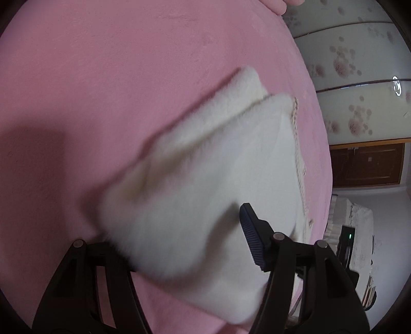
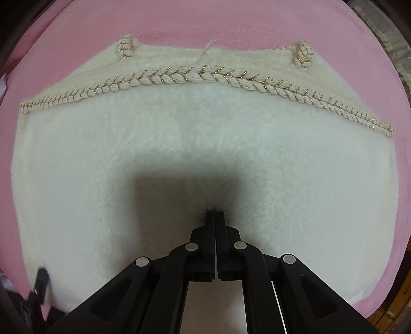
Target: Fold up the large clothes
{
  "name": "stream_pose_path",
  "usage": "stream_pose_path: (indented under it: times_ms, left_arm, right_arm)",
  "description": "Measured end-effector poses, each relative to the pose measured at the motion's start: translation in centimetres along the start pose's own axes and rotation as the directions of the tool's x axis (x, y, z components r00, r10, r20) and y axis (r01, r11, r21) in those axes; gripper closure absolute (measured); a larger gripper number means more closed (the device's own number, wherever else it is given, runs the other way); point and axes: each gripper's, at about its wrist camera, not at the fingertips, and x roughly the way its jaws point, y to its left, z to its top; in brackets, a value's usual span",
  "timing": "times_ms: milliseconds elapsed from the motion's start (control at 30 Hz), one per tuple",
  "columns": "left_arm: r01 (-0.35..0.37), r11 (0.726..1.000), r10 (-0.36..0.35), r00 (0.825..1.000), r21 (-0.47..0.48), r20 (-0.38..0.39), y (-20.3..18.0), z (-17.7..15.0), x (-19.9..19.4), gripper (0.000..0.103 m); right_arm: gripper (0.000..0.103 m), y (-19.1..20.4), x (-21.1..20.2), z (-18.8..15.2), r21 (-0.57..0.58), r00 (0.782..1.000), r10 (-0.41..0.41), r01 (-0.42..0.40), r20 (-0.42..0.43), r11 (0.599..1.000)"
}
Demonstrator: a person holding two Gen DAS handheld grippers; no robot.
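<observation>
Pressing down with its jaws closed together, the right gripper (image 2: 214, 212) stands with its fingertips on the fluffy pile of the cream garment (image 2: 205, 154) and holds no fabric between them; it acts as an anchor on the middle of the cloth. The left gripper (image 1: 179, 231) stands apart at mid-width, with one ribbed finger pad (image 1: 250, 239) exposed over the cloth; the other finger is hidden behind a blurred fold of the garment, so the pads do not appear to clamp anything, and a release is the likely step in hand. In the right wrist view the left gripper shows as a dark shape at the garment's lower left corner. The garment lies flat on a pink bed cover (image 2: 231, 23), which serves as the working surface. A braided trim (image 2: 205, 74) with gold thread runs across the upper part of the cloth, and two short braided straps (image 2: 125, 47) sit at its far edge. In the left wrist view two layers are stacked one on the other, which indicates that at least one fold is already made. Judged from this, the task is partly complete: further folds and a final squaring remain. No container appears in either view. Beyond the bed stand patterned panels (image 1: 354, 120) and a wooden door (image 1: 367, 164).
</observation>
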Motion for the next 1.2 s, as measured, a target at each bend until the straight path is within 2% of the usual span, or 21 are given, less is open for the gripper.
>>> stream_pose_path:
  times_ms: [167,333,400,500,600,800,933,1033,1133,1200]
  left_arm:
    - [-0.004,1.0,0.005,0.999,-0.02,0.046,-0.5,-0.1,0.6,0.044]
    - [-0.028,1.0,0.029,0.996,-0.006,0.083,-1.1,-0.9,0.3,0.059]
    - [-0.017,1.0,0.018,0.994,-0.011,0.111,-1.2,-1.2,0.1,0.073]
    - [-0.054,0.997,0.044,0.987,0.059,0.154,-2.6,-2.1,-0.4,0.084]
    - [-0.098,0.99,0.078,0.981,0.104,0.178,-4.2,-2.3,-0.8,0.086]
    - [-0.068,0.996,0.06,0.99,0.062,0.125,-3.9,-1.2,-1.3,0.086]
    - [-0.064,0.996,0.056,0.991,0.065,0.12,-3.9,-1.2,-2.2,0.087]
    - [-0.077,0.983,0.051,0.986,0.166,0.157,-6.1,-1.9,-3.8,0.087]
    - [-0.013,0.959,-0.045,0.98,0.285,0.196,-8.8,-3.8,-6.0,0.088]
    - [0.008,0.93,-0.091,0.973,0.368,0.21,-11.3,-5.3,-7.4,0.088]
  right_arm:
    - [0.101,-1.4,0.5,0.5,-0.004,0.999,0.033,-0.033,-0.002,0.999]
    - [0.101,-2.4,0.8,0.6,0.0,0.999,0.042,-0.042,0.003,0.999]
    - [0.101,-2.6,0.9,0.5,-0.004,0.999,0.038,-0.038,0.001,0.999]
    - [0.101,-3.1,1.8,0.7,0.002,0.999,0.042,-0.042,0.003,0.999]
    - [0.101,-3.1,1.7,0.4,0.008,0.999,0.038,-0.038,0.006,0.999]
    - [0.101,-3.6,1.9,-0.3,0.023,0.999,0.041,-0.042,0.017,0.999]
    - [0.101,-3.7,1.8,-0.8,0.016,0.999,0.038,-0.038,0.034,0.999]
    - [0.101,-3.8,1.7,-1.2,0.01,0.998,0.043,-0.044,0.042,0.999]
    - [0.101,-4.2,1.5,-1.6,-0.006,0.996,0.072,-0.071,0.051,0.997]
    - [0.101,-4.8,1.3,-2.0,-0.006,0.992,0.11,-0.11,0.069,0.994]
